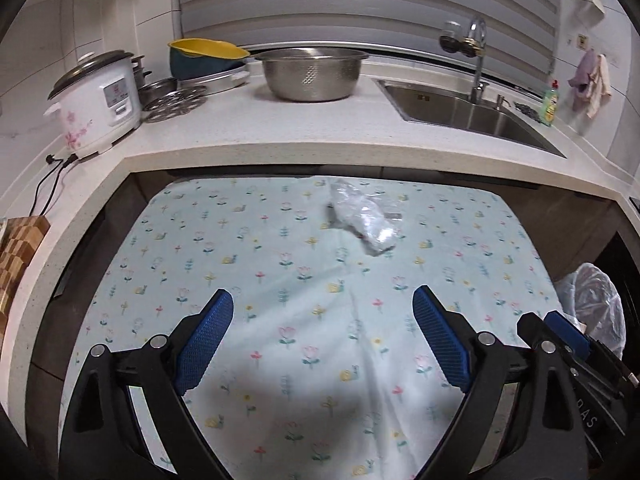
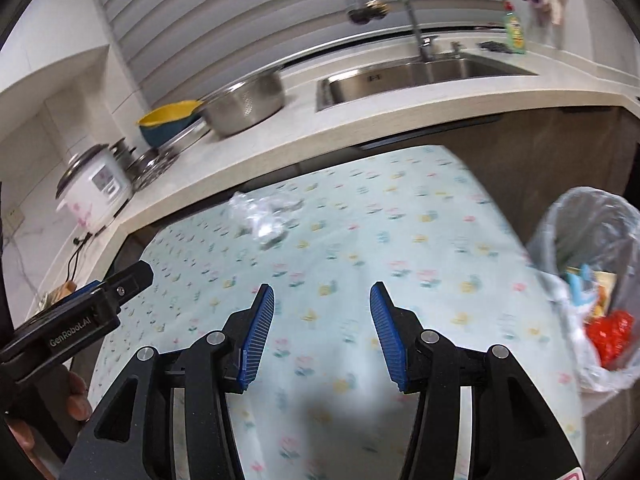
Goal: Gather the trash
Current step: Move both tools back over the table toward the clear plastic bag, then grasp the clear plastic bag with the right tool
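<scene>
A crumpled clear plastic wrapper (image 1: 366,216) lies on the far part of the flowered tablecloth (image 1: 280,300), close to the counter edge; the right wrist view shows the same wrapper (image 2: 262,216) blurred. My left gripper (image 1: 322,308) hovers over the cloth nearer than the wrapper, jaws wide open and empty. My right gripper (image 2: 322,304) also stands open over the cloth with nothing between its blue pads. A bin lined with a clear bag (image 2: 592,280) sits off the table's right side and holds red and blue trash.
The counter (image 1: 256,128) wraps behind the table with a rice cooker (image 1: 98,100), a steel colander (image 1: 312,74), a yellow bowl (image 1: 204,58) and a sink (image 1: 472,114). A wooden board (image 1: 16,252) lies at the left. A hand (image 2: 76,396) holds the left gripper's body.
</scene>
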Demonstrator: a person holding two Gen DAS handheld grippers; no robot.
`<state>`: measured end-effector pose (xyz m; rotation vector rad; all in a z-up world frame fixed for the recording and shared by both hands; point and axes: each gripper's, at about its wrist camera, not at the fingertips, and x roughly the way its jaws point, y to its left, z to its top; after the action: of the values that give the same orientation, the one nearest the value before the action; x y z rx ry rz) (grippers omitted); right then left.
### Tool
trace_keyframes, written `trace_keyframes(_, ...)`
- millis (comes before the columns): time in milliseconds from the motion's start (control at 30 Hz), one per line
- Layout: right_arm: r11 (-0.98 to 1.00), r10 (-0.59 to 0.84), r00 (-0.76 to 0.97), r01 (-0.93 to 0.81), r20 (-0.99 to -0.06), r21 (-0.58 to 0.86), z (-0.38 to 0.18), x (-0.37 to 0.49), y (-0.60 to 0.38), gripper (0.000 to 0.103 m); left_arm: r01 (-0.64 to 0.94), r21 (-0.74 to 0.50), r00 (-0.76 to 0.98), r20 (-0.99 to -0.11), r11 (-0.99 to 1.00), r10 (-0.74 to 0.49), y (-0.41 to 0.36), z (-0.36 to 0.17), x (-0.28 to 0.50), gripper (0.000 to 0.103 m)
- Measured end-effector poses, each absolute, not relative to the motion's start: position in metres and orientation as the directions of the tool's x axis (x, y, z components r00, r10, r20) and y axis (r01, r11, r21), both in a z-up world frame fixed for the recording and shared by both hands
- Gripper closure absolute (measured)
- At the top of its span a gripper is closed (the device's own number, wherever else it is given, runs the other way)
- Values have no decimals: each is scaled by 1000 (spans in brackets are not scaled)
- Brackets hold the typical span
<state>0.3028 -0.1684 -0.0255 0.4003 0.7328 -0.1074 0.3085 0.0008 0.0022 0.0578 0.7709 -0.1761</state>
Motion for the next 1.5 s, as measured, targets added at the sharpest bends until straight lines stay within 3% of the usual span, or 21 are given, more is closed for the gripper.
trace_keyframes(300,937,93,694,181,-714,298,-57,405,-132,54,129,-26,678,-727,991,-107,30,-20,383,16)
trace_keyframes(600,944,109,641,172,-760,281,-96,470,-134,54,160,-78,652,-740,984,-164,12,-43,431,14)
trace_keyframes(633,940,121,635,173,-763,293,-101,474,-136,60,161,-79,649,-742,984,-166,10,-45,435,14)
trace_keyframes(733,943,129,639,158,-758,293,-103,478,-138,76,160,-80,646,-745,984,-165,6,-53,441,14)
trace_keyframes(1133,959,101,665,131,-740,249,-86,407,-143,80,213,-137,624,-743,967,-243,-15,-49,409,14)
trace_keyframes(1200,961,86,664,142,-743,239,-85,385,-144,80,232,-144,619,-741,962,-260,-21,-46,396,19)
trace_keyframes(1267,957,92,658,148,-747,249,-85,367,-145,80,259,-156,600,-747,953,-285,-27,-46,384,42)
trace_keyframes(1300,955,96,656,152,-749,255,-84,357,-146,80,272,-167,583,-755,948,-300,-31,-47,377,47)
trace_keyframes(1367,953,90,656,161,-750,255,-82,337,-147,80,296,-180,560,-762,938,-324,-36,-48,364,66)
trace_keyframes(1433,951,78,659,176,-748,254,-78,320,-149,80,322,-181,545,-767,929,-339,-42,-47,346,74)
trace_keyframes(1500,944,60,666,203,-744,258,-74,301,-155,80,340,-178,550,-759,923,-349,-46,-42,327,74)
